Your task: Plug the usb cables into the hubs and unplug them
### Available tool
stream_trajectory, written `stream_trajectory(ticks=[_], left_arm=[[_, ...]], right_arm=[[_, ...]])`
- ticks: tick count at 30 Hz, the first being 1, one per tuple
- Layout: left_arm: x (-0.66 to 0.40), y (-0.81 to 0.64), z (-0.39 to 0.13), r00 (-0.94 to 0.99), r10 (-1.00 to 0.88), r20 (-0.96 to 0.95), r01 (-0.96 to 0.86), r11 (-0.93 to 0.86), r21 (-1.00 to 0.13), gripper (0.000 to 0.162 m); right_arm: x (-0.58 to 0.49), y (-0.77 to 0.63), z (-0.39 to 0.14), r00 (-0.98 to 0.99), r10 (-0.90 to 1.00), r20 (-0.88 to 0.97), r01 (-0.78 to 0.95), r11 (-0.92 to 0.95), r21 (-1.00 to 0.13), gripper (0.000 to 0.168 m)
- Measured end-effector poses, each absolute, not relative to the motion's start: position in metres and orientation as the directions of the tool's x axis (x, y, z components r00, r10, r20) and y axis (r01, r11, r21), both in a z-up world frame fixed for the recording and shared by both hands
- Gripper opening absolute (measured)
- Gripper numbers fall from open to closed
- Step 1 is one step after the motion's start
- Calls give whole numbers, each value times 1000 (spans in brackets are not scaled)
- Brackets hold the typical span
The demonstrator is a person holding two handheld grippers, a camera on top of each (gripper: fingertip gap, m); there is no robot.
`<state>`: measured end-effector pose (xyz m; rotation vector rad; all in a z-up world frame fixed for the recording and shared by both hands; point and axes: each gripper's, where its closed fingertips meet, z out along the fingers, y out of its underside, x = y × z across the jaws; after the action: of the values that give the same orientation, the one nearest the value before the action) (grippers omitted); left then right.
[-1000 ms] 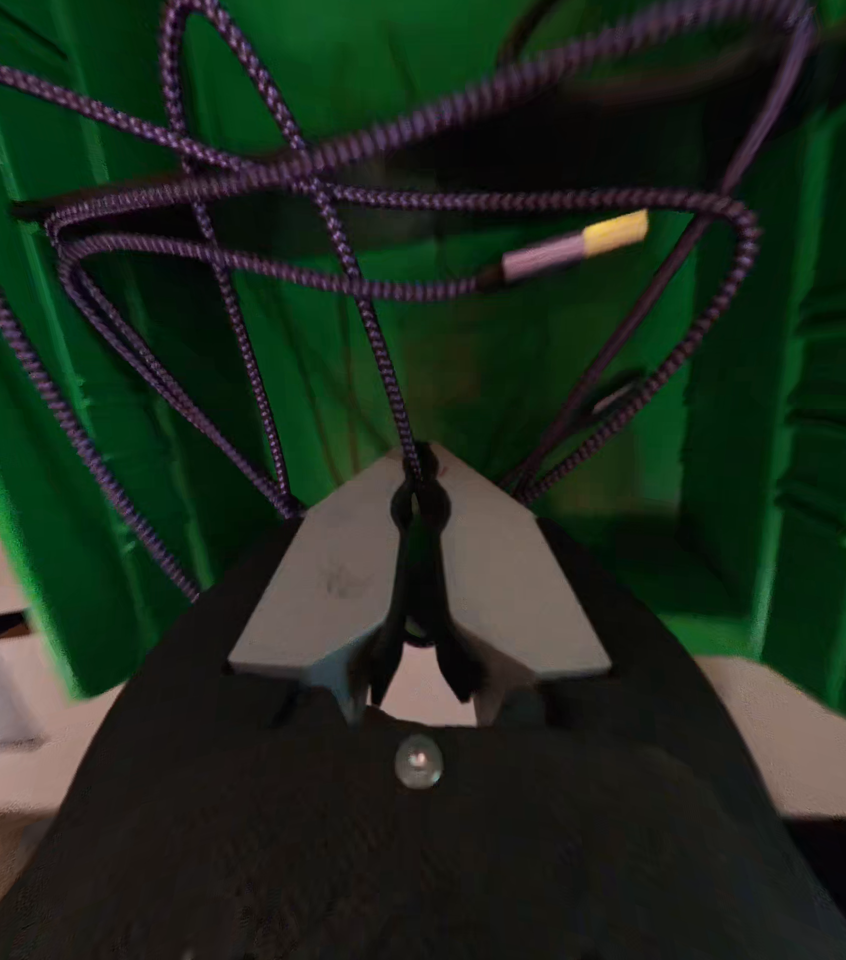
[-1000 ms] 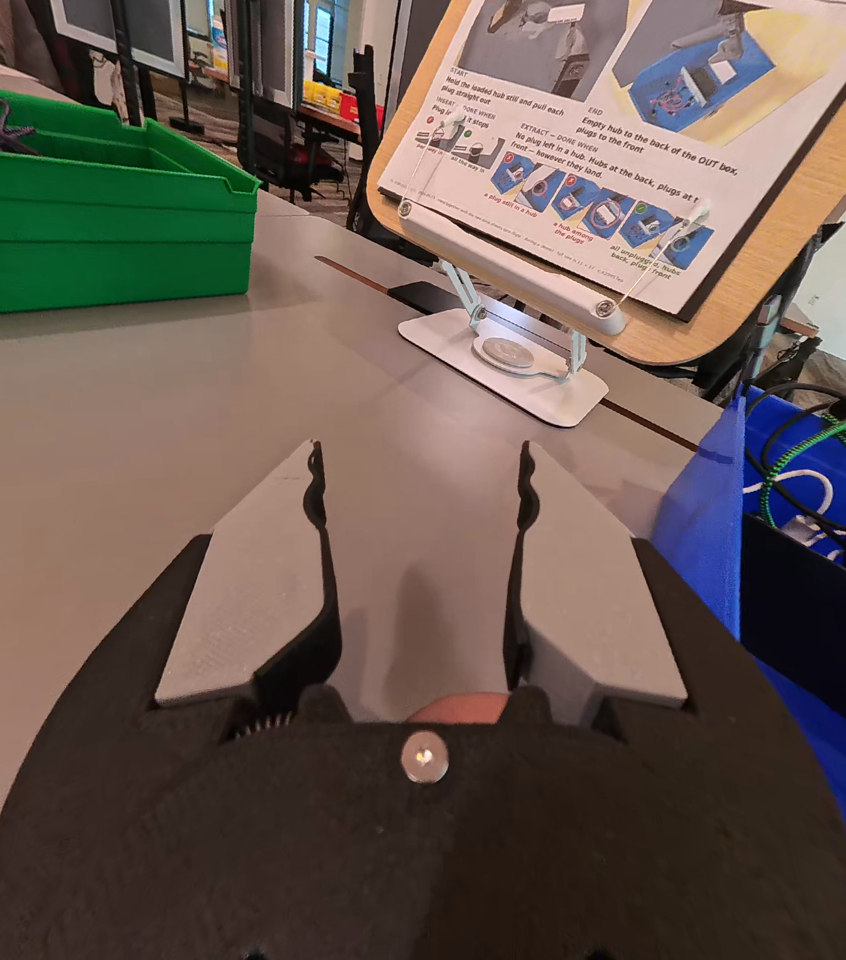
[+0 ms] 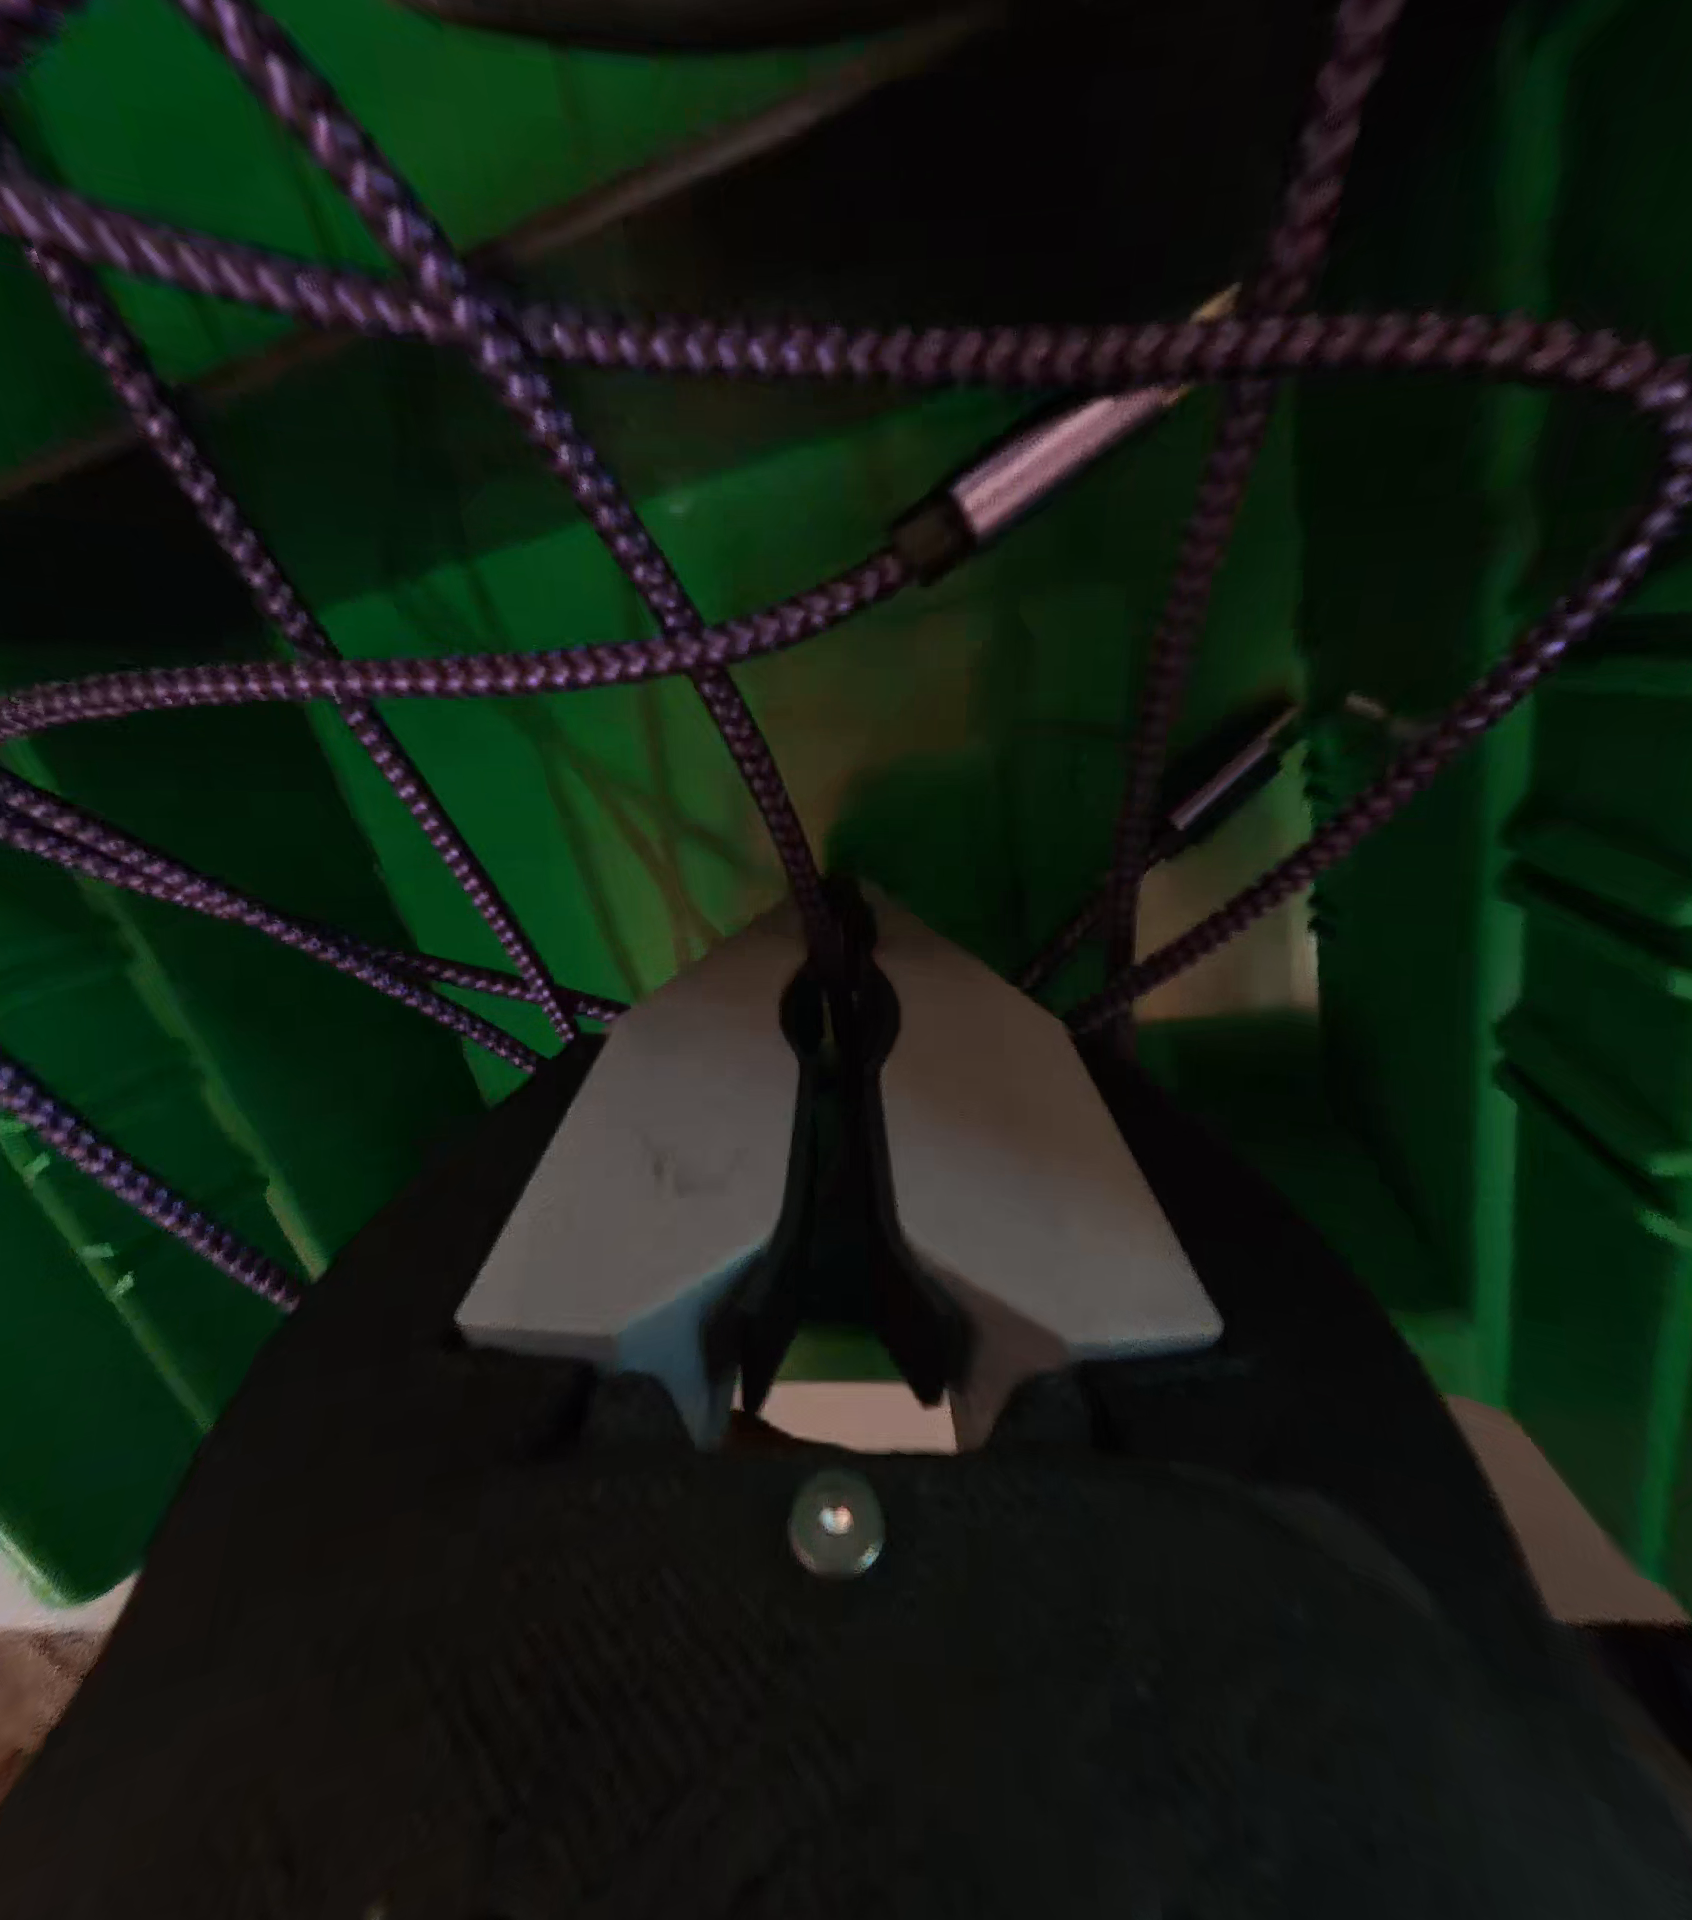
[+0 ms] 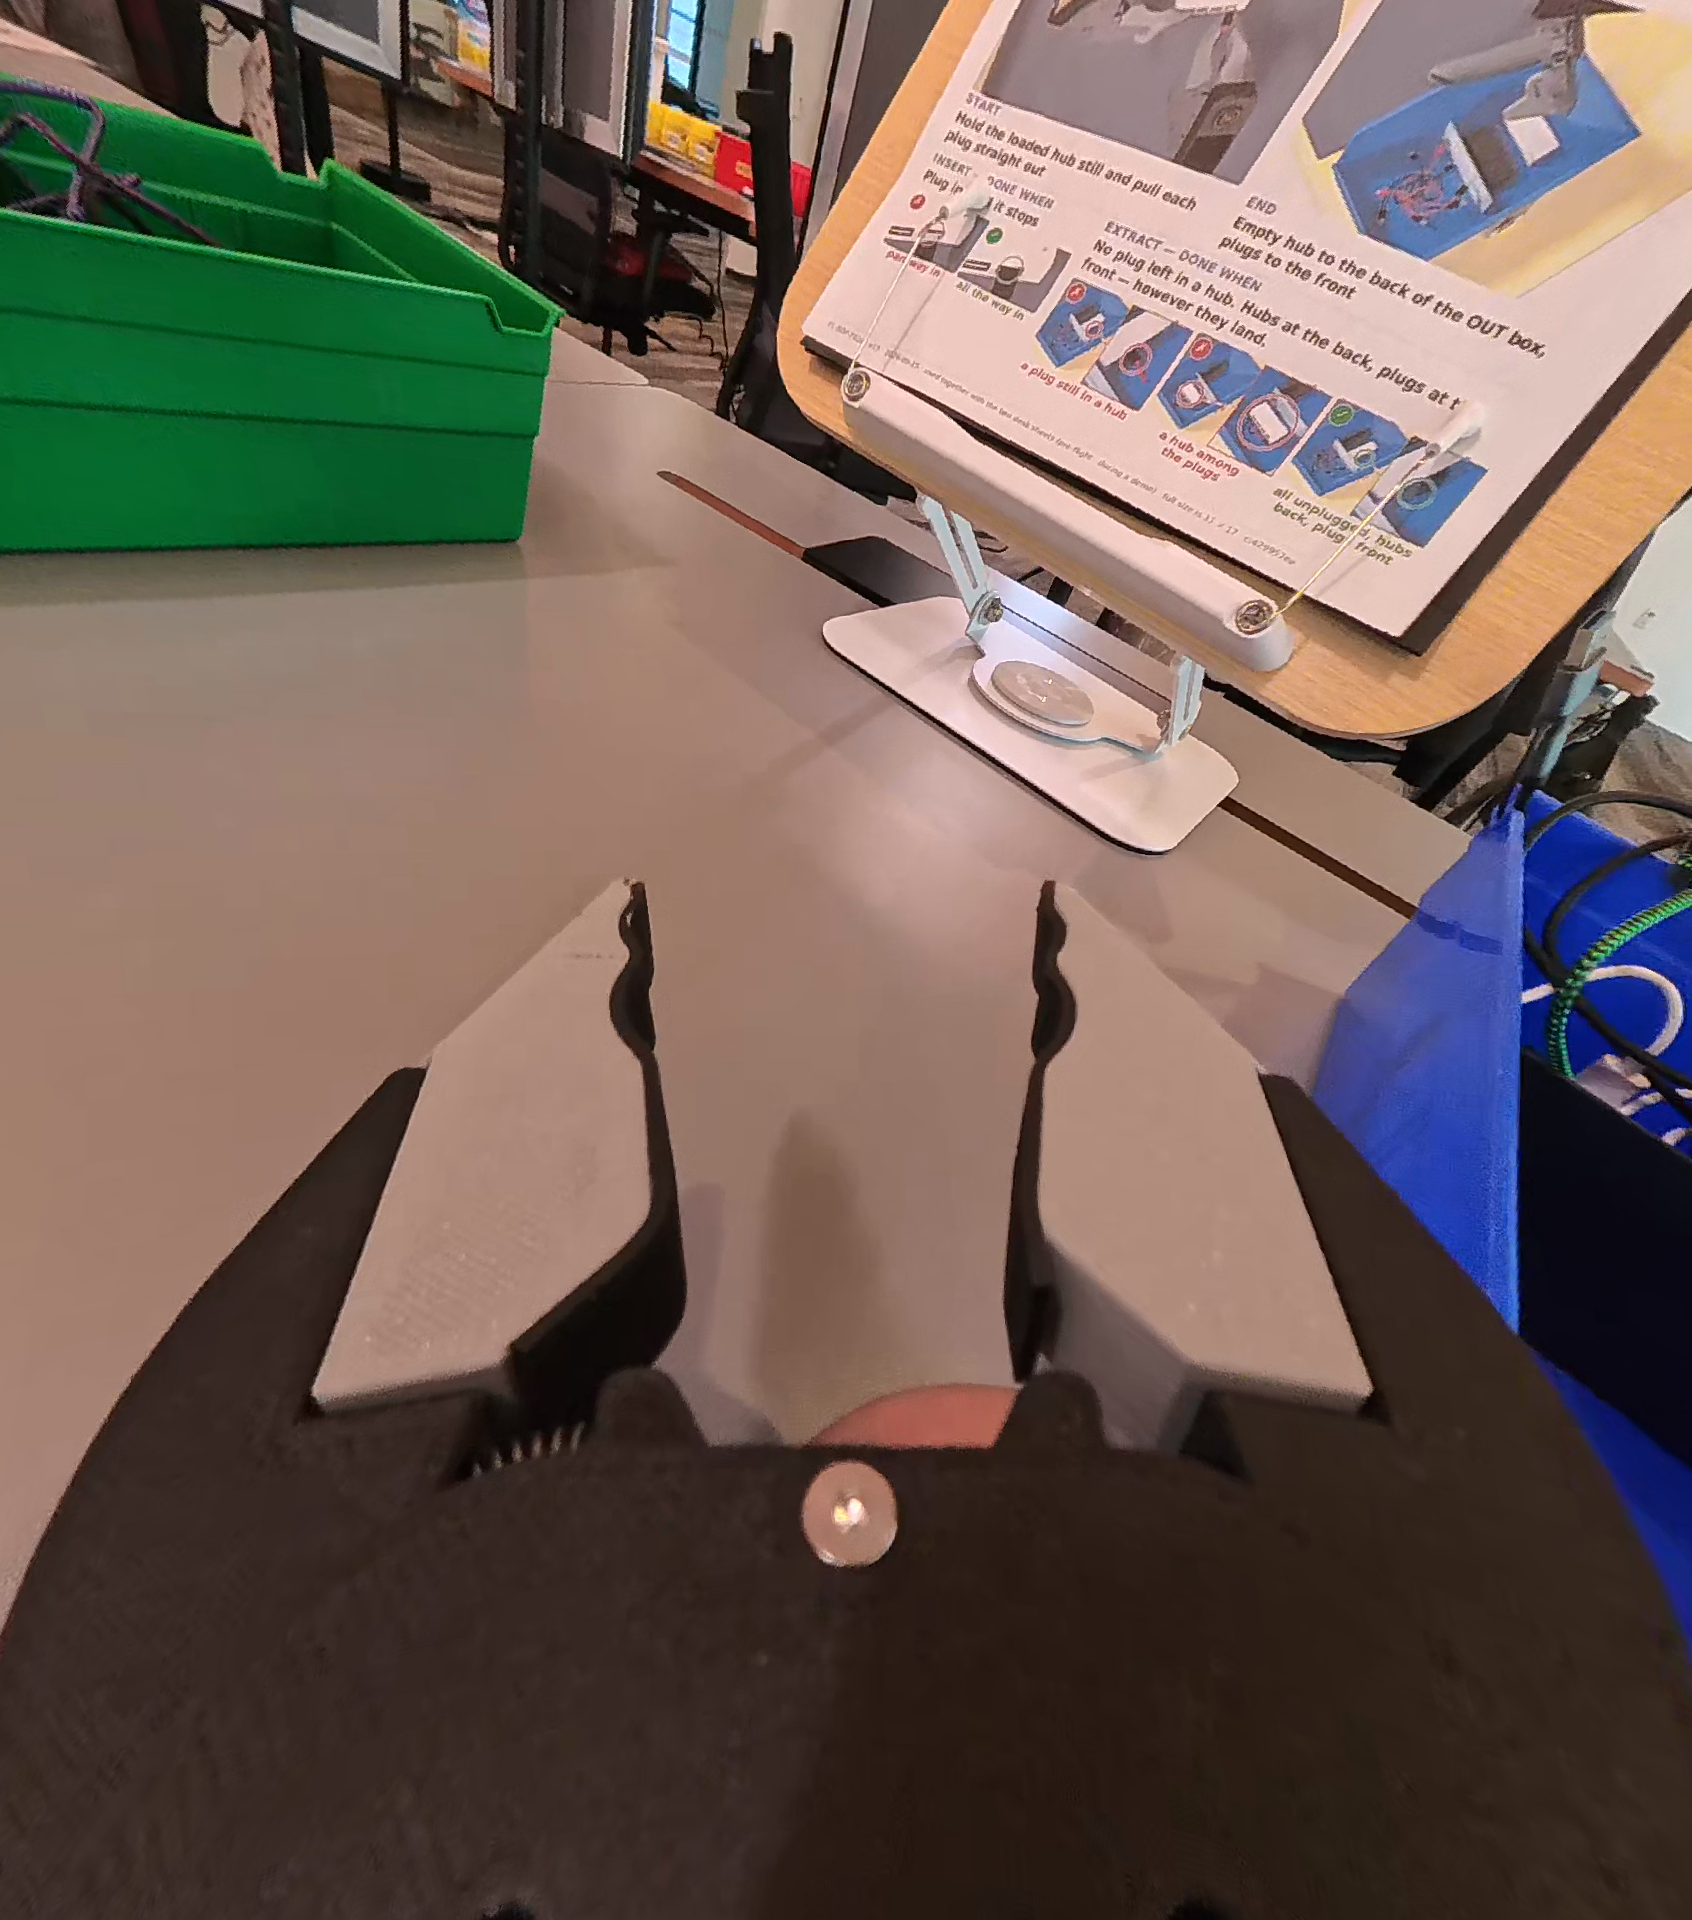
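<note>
My left gripper (image 3: 844, 914) is shut on a purple braided cable (image 3: 717, 665), holding it over the green bin (image 3: 426, 125). The cable hangs in tangled loops in front of the fingers. A silver plug (image 3: 1050, 468) of the tangle shows up and to the right, and a second dark plug (image 3: 1226, 769) lower right. My right gripper (image 4: 840, 904) is open and empty, low over the grey table (image 4: 250, 790). The green bin (image 4: 198, 416) with purple cable (image 4: 0, 166) in it stands far left of it. No hub shows clearly.
A wooden board with an instruction sheet (image 4: 1268, 291) stands on a white stand (image 4: 1029, 717) ahead right of the right gripper. A blue bin (image 4: 1424, 1039) with black and green cables (image 4: 1652, 914) is at the right table edge. My hands' fingertips stand some 45 cm from each other.
The left gripper has moved closer to the bin with the cable; the loops look larger and the silver plug has shifted. The right gripper has hardly moved.
</note>
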<state>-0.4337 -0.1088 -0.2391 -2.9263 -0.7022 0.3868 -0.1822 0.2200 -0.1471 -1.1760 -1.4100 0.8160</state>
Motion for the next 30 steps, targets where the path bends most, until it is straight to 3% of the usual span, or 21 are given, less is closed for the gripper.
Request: stream_trajectory(ticks=[2, 3, 11, 15, 18, 27, 30], left_arm=[[-441, -117, -232, 841, 463, -280, 438, -887, -149, 9], [-445, -120, -225, 831, 469, -300, 440, -883, -162, 26], [-442, -145, -145, 774, 573, -268, 451, -797, -402, 65], [-418, -154, -109, 755, 625, -198, 398, -677, -619, 75], [-374, -140, -111, 810, 580, -89, 325, -569, -755, 86], [-343, -89, -199, 796, 591, -132, 282, -555, -782, 87], [-364, -83, -193, 718, 669, -193, 251, -507, -825, 70]], right_arm=[[-183, 219, -148, 60, 951, 303, 221, 283, -933, 72], [-183, 218, -148, 59, 950, 307, 222, 287, -932, 72], [-179, 225, -142, 86, 959, 271, 205, 249, -947, 77], [-173, 231, -129, 130, 958, 255, 147, 236, -961, 81], [-164, 237, -112, 191, 950, 248, 75, 237, -969, 80], [-139, 273, -103, 373, 904, 208, 48, 206, -977, 75], [-121, 290, -100, 456, 871, 184, 39, 187, -982, 74]])
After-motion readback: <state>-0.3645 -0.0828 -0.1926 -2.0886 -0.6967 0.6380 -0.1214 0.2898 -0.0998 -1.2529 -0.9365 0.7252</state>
